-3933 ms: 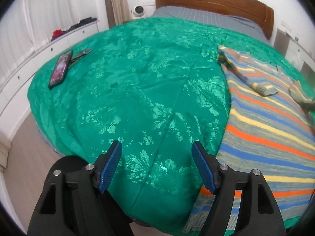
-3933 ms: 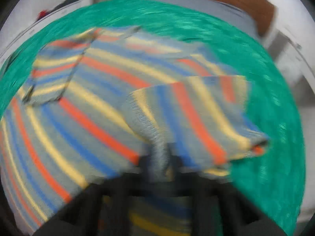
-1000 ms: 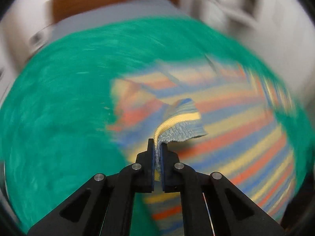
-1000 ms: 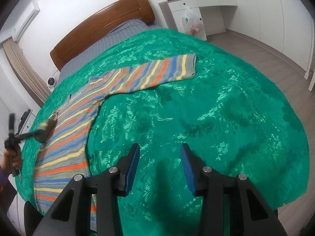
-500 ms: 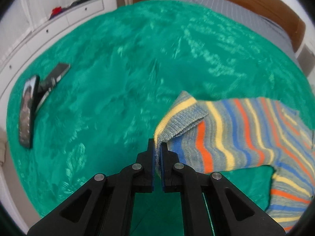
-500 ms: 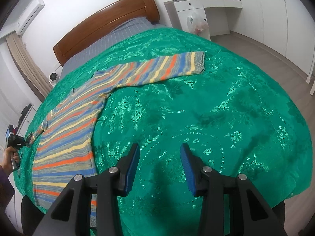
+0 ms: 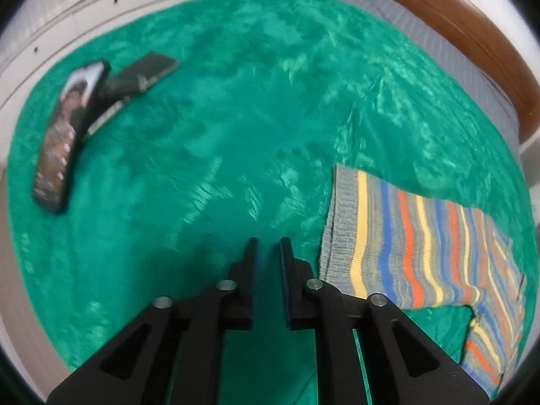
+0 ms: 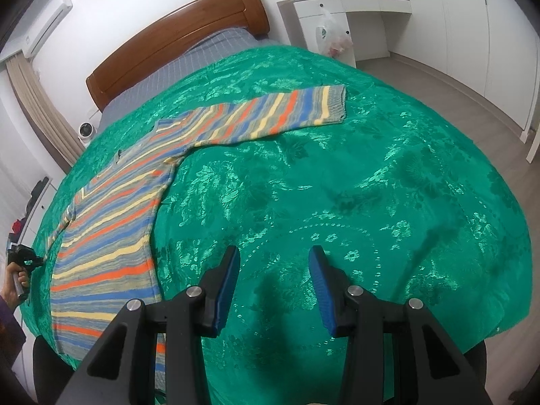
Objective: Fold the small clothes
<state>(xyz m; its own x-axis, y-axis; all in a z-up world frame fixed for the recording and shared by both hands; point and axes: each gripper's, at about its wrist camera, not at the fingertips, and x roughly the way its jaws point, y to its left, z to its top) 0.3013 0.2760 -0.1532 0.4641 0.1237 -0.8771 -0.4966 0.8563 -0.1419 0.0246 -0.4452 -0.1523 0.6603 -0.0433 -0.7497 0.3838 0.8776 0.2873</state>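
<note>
The left gripper has just been opening; its jaws stand slightly apart with nothing between them. The striped sweater's sleeve cuff lies flat at three o'clock, just beside them. The right gripper hovers half-open and empty above the green bedspread, the sweater at ten o'clock.

Even, soft indoor light fills both views. The green bedspread shimmers with pale glare on its woven pattern. The left wrist view is smeared by motion blur, the phone soft; the right wrist view is sharp. Fisheye bending curves the bed's edges, with dark vignetting in the corners
</note>
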